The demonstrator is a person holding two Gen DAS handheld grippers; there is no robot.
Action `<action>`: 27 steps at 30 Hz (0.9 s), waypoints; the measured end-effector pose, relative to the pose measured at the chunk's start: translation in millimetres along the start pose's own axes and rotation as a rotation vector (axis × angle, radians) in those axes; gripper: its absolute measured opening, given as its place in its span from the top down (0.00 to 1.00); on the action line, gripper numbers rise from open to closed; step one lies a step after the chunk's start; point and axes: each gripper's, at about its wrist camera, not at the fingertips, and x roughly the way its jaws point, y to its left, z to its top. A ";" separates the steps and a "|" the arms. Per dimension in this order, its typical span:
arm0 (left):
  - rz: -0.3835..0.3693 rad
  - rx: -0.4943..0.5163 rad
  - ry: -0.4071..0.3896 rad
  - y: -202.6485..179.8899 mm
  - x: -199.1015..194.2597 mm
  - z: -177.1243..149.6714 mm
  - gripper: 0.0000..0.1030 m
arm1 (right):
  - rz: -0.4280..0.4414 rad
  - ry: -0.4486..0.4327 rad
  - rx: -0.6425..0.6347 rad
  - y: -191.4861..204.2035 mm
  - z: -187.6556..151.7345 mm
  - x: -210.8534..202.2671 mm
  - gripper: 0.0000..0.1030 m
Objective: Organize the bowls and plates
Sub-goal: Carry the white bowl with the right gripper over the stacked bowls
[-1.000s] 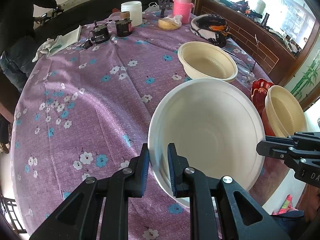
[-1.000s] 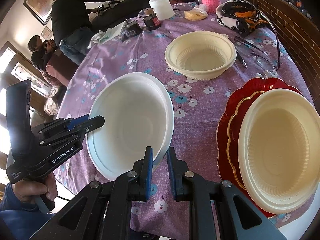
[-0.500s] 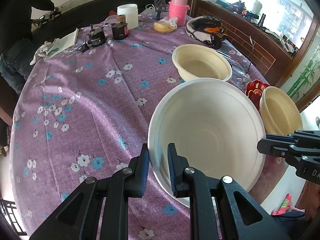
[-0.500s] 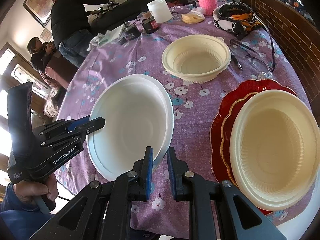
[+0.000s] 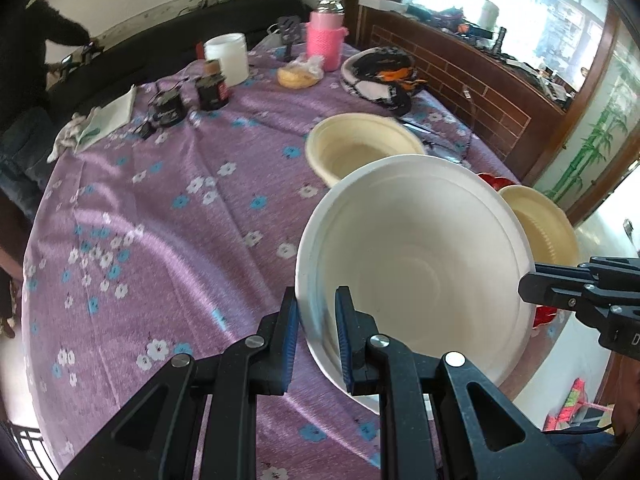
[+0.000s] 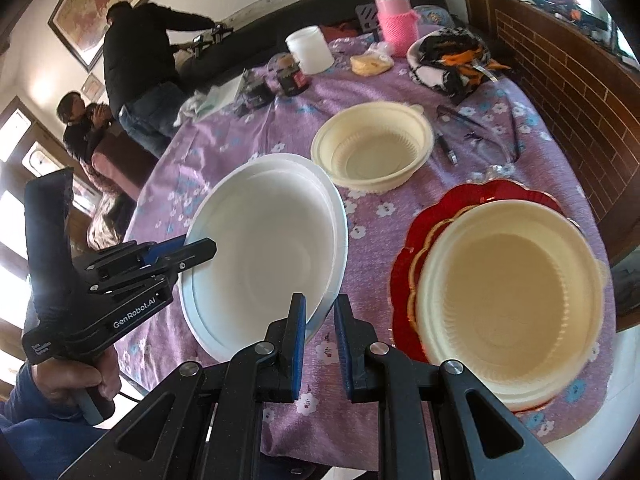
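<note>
A big white bowl (image 5: 416, 256) hangs above the purple flowered tablecloth, held by both grippers. My left gripper (image 5: 316, 322) is shut on its left rim. My right gripper (image 6: 320, 322) is shut on its near right rim; it also shows in the left wrist view (image 5: 532, 292). The white bowl also shows in the right wrist view (image 6: 264, 252). A cream bowl (image 6: 508, 304) sits on a red plate (image 6: 404, 264) at the right. A second cream bowl (image 6: 372, 148) stands on the cloth behind.
At the table's far side stand a pink bottle (image 5: 326, 36), a white jar (image 5: 227, 58), dark jars (image 5: 212, 88), bread in a bag (image 5: 298, 74) and a patterned dish (image 5: 380, 76). Glasses and a pen (image 6: 476, 136) lie near the far cream bowl. People stand left (image 6: 140, 68).
Both grippers have lifted the white bowl and carried it a little up and toward the far right. The grips have not changed.
</note>
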 end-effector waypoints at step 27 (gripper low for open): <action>-0.144 0.285 0.046 -151.5 37.6 50.5 0.77 | -0.077 -0.146 0.349 -121.3 -32.8 -94.2 0.84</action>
